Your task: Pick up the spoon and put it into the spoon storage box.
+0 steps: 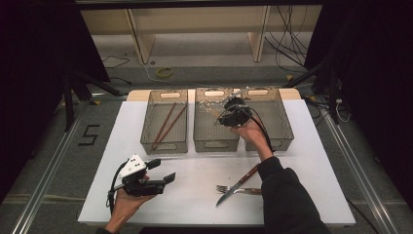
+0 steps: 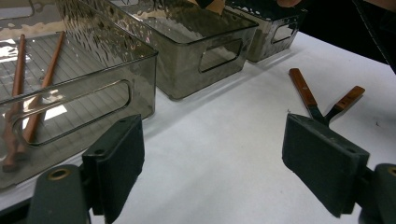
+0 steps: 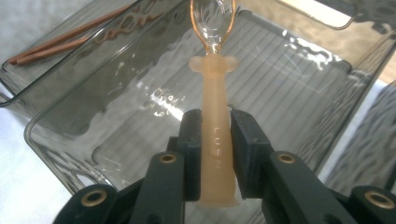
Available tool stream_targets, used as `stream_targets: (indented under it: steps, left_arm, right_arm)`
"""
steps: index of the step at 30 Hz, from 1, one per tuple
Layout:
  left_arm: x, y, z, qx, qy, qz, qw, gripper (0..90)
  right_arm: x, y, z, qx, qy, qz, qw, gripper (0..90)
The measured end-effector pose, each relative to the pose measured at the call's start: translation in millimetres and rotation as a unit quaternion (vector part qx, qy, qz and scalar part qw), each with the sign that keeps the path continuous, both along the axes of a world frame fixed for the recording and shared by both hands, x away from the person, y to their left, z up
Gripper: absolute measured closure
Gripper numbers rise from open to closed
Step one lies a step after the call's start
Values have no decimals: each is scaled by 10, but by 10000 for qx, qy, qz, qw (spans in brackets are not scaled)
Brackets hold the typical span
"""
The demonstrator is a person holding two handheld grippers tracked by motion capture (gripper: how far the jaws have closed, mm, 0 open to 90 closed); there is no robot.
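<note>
Right claw (image 1: 233, 115) hangs over the middle bin (image 1: 215, 141) in the high view, its jaws pinched on a pale spoon (image 1: 228, 103); the spoon's long side points away from the person, toward the far end of that bin; left claw (image 1: 163, 171) rests low over the tabletop (image 1: 195, 195) with jaws wide and nothing in them; a knife (image 1: 238, 185) and fork (image 1: 234, 189) lie crossed near the right sleeve; chopsticks (image 1: 168, 124) lie in the left bin (image 1: 164, 144). From the left claw view, its two pads stand far apart over bare white tabletop; the knife (image 2: 302, 88) lies ahead of the right pad. From the right claw view, the spoon handle (image 3: 216, 149) sits tight between the pads, its clear bowl (image 3: 212, 23) pointing up and away; the bin floor lies just under it, so I think the spoon only needs to go down.
</note>
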State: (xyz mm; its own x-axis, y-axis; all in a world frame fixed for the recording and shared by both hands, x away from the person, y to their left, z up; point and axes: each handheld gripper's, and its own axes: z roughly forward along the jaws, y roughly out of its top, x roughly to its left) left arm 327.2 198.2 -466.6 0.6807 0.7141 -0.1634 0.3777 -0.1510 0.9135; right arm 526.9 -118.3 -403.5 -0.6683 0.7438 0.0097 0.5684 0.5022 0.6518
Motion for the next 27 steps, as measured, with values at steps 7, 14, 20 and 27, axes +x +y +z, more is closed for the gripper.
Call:
stream_targets:
  steps: [7,14,20,27]
  left_arm:
    - [-2,-1,1,-9,-5,-3,10000,204]
    - [-3,-1,1,-20,-5,-5,10000,204]
    - [-4,-2,2,-20,-6,-1,10000,203]
    - [-4,-3,1,-13,-8,0,10000,202]
  right_arm:
    - [17,48,-67,-35,136,10,9999,753]
    - [29,68,-106,-34,328,56,9994,630]
    - [-54,18,18,203,221,162,9994,501]
    - [-314,-74,243,491,6,445,9978,435]
